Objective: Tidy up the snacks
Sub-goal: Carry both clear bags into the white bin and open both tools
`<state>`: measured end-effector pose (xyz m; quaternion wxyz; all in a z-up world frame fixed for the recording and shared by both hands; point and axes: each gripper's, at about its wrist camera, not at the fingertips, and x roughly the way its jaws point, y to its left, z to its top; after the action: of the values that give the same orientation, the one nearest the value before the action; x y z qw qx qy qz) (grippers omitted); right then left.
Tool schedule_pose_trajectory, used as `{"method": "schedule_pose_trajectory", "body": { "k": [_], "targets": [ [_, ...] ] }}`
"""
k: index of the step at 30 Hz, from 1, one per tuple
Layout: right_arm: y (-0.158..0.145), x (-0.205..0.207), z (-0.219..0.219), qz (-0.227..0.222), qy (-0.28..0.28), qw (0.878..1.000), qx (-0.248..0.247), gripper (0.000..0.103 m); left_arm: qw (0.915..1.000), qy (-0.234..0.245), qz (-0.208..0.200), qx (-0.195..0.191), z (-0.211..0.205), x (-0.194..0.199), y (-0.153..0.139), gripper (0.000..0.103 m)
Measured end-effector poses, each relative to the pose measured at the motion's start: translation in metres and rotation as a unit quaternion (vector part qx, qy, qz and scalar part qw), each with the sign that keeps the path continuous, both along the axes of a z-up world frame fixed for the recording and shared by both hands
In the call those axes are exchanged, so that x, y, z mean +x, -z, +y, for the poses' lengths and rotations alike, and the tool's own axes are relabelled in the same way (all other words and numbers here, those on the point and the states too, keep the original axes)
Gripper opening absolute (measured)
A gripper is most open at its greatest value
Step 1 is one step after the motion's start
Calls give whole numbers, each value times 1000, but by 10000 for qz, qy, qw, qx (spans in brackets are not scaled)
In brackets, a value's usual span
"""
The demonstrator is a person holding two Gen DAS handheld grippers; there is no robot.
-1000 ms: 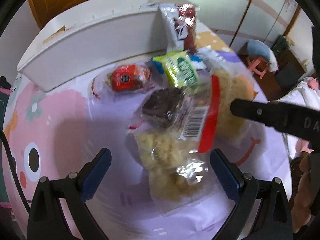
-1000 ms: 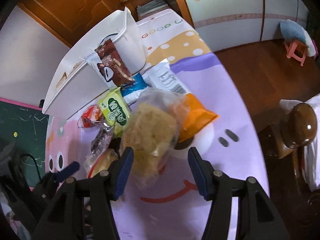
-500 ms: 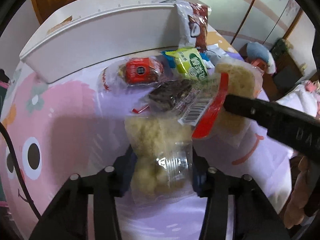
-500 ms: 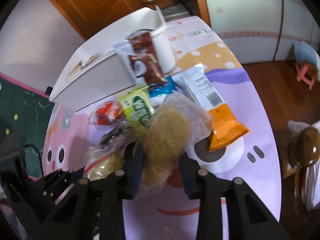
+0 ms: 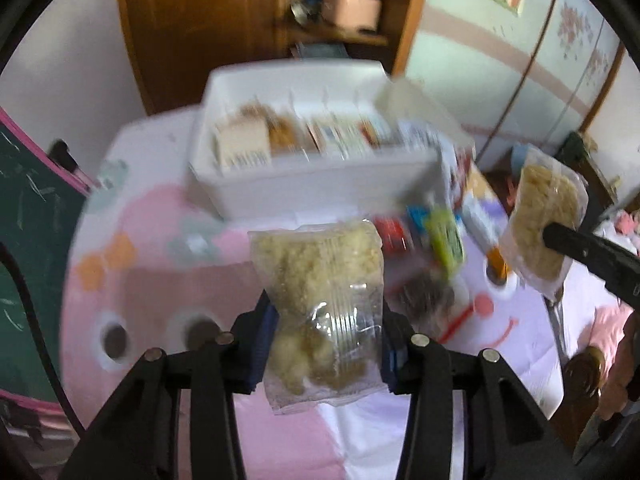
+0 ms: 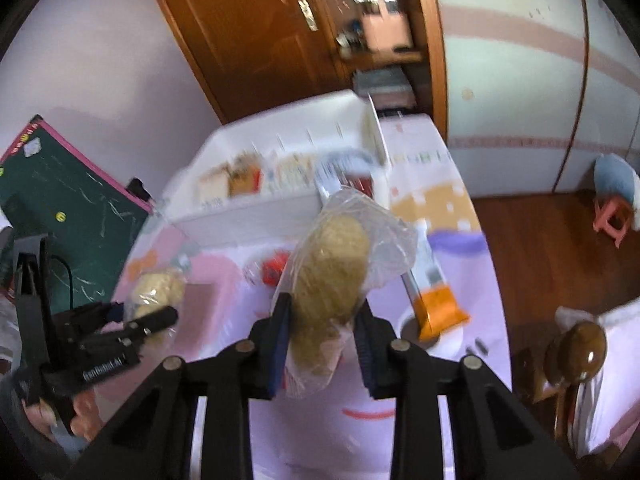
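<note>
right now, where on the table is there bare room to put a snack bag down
Bare cloth lies on the pink cartoon-face side of the table, in front of the white bin, and along the near edge below both claws. It is crowded beside the bin's right end, where the red packet, green packet and orange bag lie.

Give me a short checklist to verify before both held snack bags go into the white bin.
1. Left tool shut on its clear bag: ok.
2. Right tool shut on the round bag: ok.
3. Both bags lifted off the table: ok.
4. Free room in the bin: cannot tell; the picture is blurred and packets already stand inside.
5. Bags apart from each other: ok.
6. Loose snacks in front of the bin, clear of the path: cannot tell.
</note>
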<state>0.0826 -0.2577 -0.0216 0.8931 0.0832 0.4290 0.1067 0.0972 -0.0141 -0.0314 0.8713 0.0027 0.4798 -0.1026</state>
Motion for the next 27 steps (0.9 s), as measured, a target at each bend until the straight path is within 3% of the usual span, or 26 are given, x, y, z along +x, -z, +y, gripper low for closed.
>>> {"method": "schedule_pose_trajectory", "body": {
  "k": [8, 13, 20, 27],
  "targets": [
    [-56, 59, 31, -599, -226, 9974, -334, 30, 9961, -351, -767, 271, 25, 63, -72, 43],
    [-79, 101, 40, -748, -136, 9966, -303, 30, 9946, -430, -882, 324, 33, 98, -99, 43],
    [-80, 156, 52, -642, 85, 9970, -420, 30, 9941, -396, -910, 430, 21, 138, -96, 43],
    [-63, 175, 61, -461, 94, 9966, -683, 30, 9968, -412, -613, 306, 16, 163, -70, 43]
  ]
}}
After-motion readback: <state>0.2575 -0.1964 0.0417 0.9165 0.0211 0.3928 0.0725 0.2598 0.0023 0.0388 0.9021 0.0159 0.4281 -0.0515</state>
